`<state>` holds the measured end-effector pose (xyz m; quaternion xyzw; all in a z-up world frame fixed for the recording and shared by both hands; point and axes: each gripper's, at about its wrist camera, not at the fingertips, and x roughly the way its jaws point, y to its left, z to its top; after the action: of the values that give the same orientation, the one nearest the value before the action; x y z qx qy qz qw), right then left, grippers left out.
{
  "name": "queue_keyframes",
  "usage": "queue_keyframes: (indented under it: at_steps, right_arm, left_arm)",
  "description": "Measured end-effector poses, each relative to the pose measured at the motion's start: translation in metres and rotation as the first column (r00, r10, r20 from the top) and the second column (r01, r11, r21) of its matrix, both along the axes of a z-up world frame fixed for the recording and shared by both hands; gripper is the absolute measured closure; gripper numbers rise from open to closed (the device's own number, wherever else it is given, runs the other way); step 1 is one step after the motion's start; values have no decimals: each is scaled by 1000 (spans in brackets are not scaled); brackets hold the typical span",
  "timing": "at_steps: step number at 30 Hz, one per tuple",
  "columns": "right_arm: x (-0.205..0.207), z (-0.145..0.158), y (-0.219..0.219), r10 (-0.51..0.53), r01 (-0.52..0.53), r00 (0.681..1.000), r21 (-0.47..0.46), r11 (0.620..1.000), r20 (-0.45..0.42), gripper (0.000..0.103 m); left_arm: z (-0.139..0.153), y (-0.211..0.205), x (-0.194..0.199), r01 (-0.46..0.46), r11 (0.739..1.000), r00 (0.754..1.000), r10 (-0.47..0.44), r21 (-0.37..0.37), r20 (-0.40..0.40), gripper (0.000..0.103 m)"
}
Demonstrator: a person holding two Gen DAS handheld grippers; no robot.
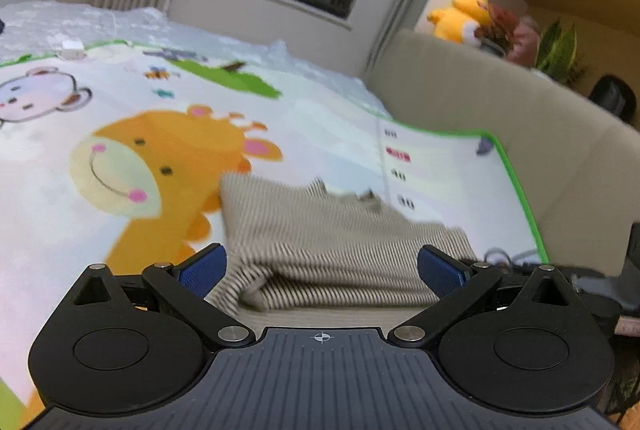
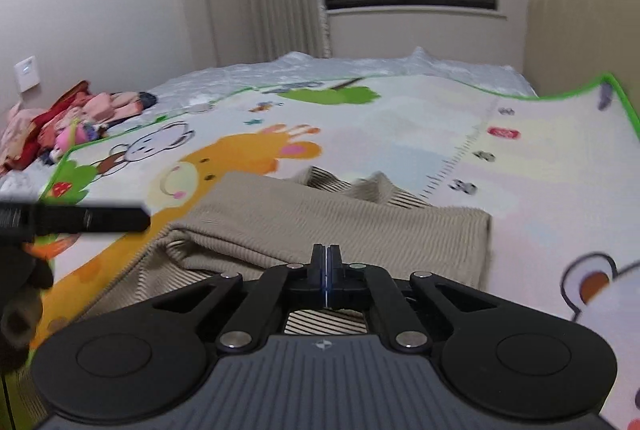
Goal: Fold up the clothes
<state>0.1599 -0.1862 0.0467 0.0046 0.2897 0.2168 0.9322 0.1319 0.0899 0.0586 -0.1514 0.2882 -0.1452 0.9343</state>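
Both views are smeared by blur, so I can't make out the fine weave or the collar of the striped beige sweater [image 1: 340,242]. Its near edge is cut off behind my gripper bodies in both views. It lies partly folded on the play mat [image 1: 120,78], toward the mat's near edge and nearer the green-bordered right corner than the left. The mat's near edge itself is hidden from me.

My left gripper [image 1: 322,270] has its blue fingers [image 1: 202,270] spread wide, one on either side of a bunched fold of the sweater; I can't tell whether the pads touch the cloth.

My right gripper [image 2: 326,262] has its fingers pressed together over the sweater's near part. Striped cloth shows through the gap below them, but I can't tell whether any is pinched between the tips.

A dark object [image 2: 80,218] enters the right view from the left edge, too blurred to identify. A pile of clothes [image 2: 60,126] sits off the mat's far left corner.
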Motion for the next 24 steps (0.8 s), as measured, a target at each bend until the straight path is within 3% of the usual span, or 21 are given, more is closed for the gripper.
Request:
queue_keyframes:
  at_steps: [4, 6, 8, 13, 18, 24]
  right_arm:
    - [15, -1, -6, -61, 61, 998, -2, 998, -6, 95]
    - [25, 1, -6, -81, 81, 997, 3, 997, -5, 80]
    - [35, 3, -5, -91, 91, 996, 6, 996, -1, 51]
    - [68, 1, 3, -95, 95, 995, -11, 995, -8, 50]
    - [110, -14, -1, -116, 115, 992, -15, 993, -53, 49]
    - [149, -35, 45, -52, 43, 994, -95, 995, -95, 48]
  left_arm:
    - [-20, -20, 2, 49, 998, 998, -47, 47, -32, 0]
    - [-34, -24, 6, 49, 996, 998, -46, 73, -54, 0]
    - [-46, -26, 11, 44, 995, 996, -37, 86, -79, 0]
    - [-61, -20, 20, 53, 997, 995, -47, 53, -92, 0]
    - [-70, -25, 16, 72, 993, 996, -67, 91, -59, 0]
    - [-73, -22, 15, 75, 996, 996, -73, 56, -47, 0]
